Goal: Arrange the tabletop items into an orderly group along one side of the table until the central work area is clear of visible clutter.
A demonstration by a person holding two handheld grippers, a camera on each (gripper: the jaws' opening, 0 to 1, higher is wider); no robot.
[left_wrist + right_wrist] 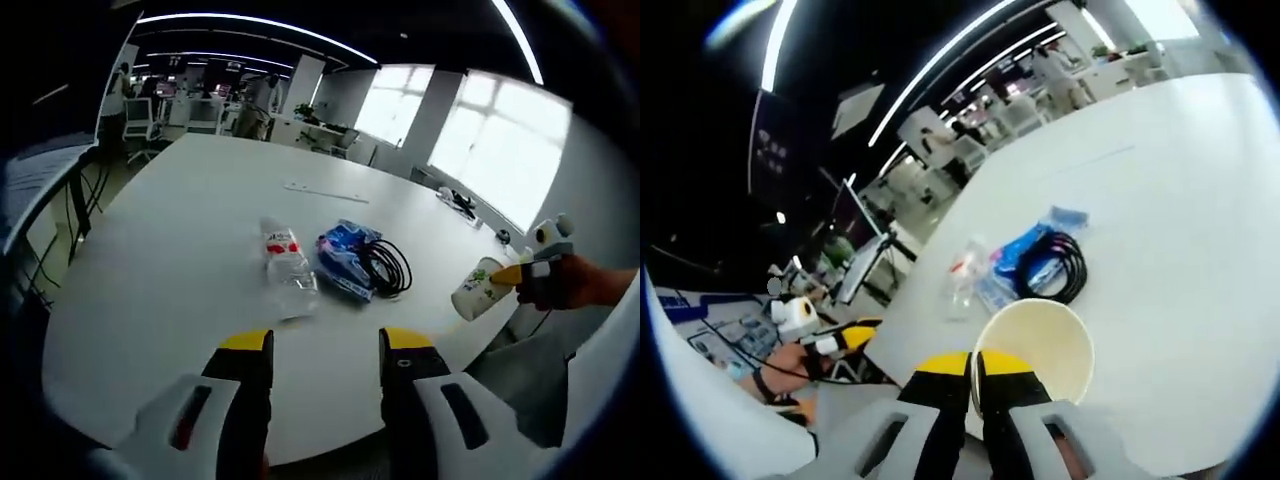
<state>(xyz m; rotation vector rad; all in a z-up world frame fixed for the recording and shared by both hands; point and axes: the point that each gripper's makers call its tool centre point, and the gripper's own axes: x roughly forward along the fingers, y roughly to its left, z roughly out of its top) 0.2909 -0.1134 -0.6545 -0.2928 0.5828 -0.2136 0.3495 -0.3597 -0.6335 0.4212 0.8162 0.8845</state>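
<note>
The right tool point(975, 375) is pinching the rim of a paper cup point(1033, 345), holding it at the near edge of the white desk point(1200, 200). The left tool point(325, 365) is hovering above the near edge with its jaws spread apart and nothing between them. A clear plastic bottle point(285, 262), a blue packet point(346, 258) and a black coiled cable point(388, 265) are lying together near the desk's middle, the cable resting against the packet.

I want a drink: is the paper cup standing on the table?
No, the right tool is shut on the paper cup's rim and holds it tilted above the white table.
</note>
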